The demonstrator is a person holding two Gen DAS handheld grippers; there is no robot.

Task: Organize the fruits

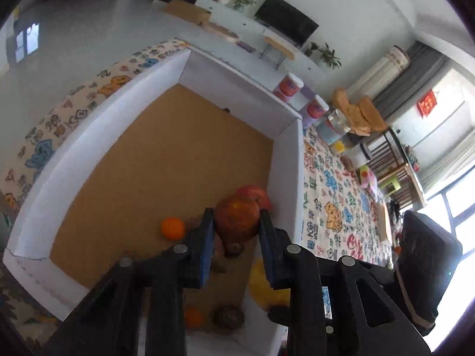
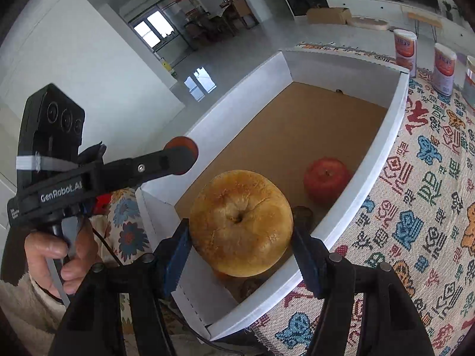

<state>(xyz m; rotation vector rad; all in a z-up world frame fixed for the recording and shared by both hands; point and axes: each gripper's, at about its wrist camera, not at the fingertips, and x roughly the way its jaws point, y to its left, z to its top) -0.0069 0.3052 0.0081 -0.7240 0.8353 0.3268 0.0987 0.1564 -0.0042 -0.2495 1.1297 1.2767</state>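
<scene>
A speckled red-orange fruit (image 1: pixel 237 219) and a russet yellow pear (image 2: pixel 241 223) are hanging clamped above the white box (image 2: pixel 394 124), where a red apple (image 2: pixel 326 179) and tangerine (image 1: pixel 172 228) are lying.

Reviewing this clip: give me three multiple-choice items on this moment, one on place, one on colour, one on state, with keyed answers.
1. Where is the red apple?
A. On the cloth
B. In the box
C. In the tongs

2. What colour is the box floor?
A. Brown
B. Green
C. Black

3. What is the right tongs' state?
A. Open, empty
B. Shut on a can
C. Shut on the yellow fruit

Answers:
1 B: it lies on the floor by the box's wall.
2 A: bare floor is cardboard brown.
3 C: both pads press the fruit's sides above the box.
</scene>
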